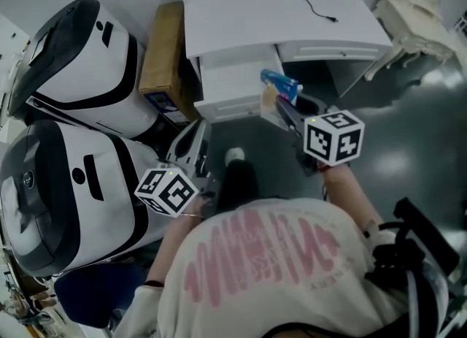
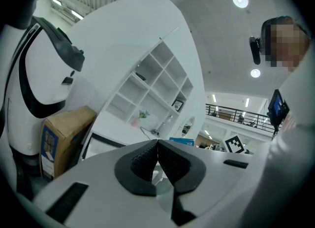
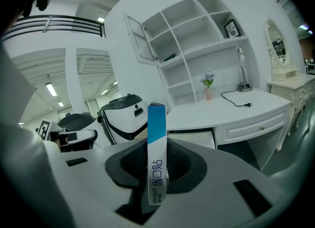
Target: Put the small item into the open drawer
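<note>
A white desk [image 1: 292, 15] fills the top of the head view, with two bulky white-and-black machines [image 1: 73, 66] and a cardboard box [image 1: 162, 52] to its left; the desk's open drawer [image 1: 230, 81] juts toward the person; the right gripper [image 1: 284, 106] hangs just beside the drawer's right edge, its jaws clamped partway on a slim blue-and-white box [image 3: 156, 158] that stands upright between them; the left gripper [image 2: 157, 158] sits nearer the person, jaws pressed together on nothing. The step in hand appears to be carrying the box to the drawer; next, it likely needs shifting left over the tray, lowering, then releasing.
</note>
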The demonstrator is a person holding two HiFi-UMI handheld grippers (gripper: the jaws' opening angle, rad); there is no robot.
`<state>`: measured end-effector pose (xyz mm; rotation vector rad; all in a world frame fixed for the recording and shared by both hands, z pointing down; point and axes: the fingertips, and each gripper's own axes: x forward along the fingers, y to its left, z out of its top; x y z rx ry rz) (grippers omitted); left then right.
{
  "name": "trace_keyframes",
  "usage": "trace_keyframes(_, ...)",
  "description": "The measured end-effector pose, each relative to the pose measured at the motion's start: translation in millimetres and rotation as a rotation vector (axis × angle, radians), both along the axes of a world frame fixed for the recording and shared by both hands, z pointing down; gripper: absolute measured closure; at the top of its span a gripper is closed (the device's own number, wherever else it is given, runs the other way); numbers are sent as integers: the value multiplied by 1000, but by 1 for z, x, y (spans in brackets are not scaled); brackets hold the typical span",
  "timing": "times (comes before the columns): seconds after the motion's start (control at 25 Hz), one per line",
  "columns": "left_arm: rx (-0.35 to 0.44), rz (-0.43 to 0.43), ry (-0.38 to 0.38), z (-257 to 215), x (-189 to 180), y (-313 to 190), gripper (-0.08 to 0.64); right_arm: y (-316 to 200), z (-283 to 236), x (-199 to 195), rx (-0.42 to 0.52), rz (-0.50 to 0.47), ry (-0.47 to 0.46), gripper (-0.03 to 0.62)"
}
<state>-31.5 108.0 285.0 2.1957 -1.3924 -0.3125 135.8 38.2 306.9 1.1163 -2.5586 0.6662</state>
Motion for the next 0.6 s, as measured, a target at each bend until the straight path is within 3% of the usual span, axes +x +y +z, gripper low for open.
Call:
trace_keyframes(0.24, -72, 19, -30, 33, -6, -45, 531, -39, 25, -4, -56, 40, 15, 499)
trace_keyframes(0.6, -161, 58, 10, 81, -43, -114, 531, -111, 69, -49, -127, 52, 39, 499)
